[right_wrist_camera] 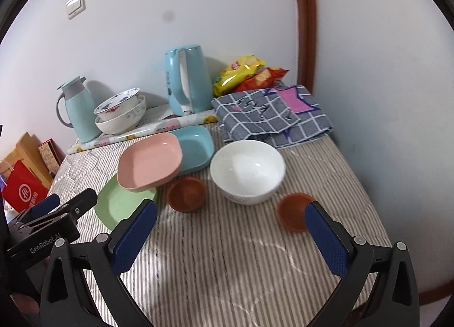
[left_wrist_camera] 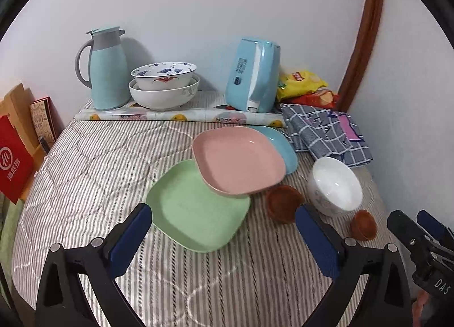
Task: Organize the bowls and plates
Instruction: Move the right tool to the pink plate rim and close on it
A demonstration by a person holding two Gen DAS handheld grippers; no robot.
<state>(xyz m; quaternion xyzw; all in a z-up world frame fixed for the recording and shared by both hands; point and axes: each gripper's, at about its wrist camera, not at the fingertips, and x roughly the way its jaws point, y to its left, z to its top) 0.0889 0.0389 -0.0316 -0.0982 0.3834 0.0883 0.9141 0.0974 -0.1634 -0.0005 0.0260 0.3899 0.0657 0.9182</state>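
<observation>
Left wrist view: both grippers' jaws gape; patterned bowl [left_wrist_camera: 163,75] nests inside larger white bowl [left_wrist_camera: 164,95].

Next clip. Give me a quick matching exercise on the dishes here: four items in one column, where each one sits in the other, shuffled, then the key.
1. pink plate
2. white bowl
3. patterned bowl
4. green plate

A. nested in another bowl by the jug
B. lowest of the overlapping plates, nearest the left gripper
C. between two brown cups
D. resting on both other plates

Pairs: 1-D, 2-C, 3-A, 4-B
</observation>
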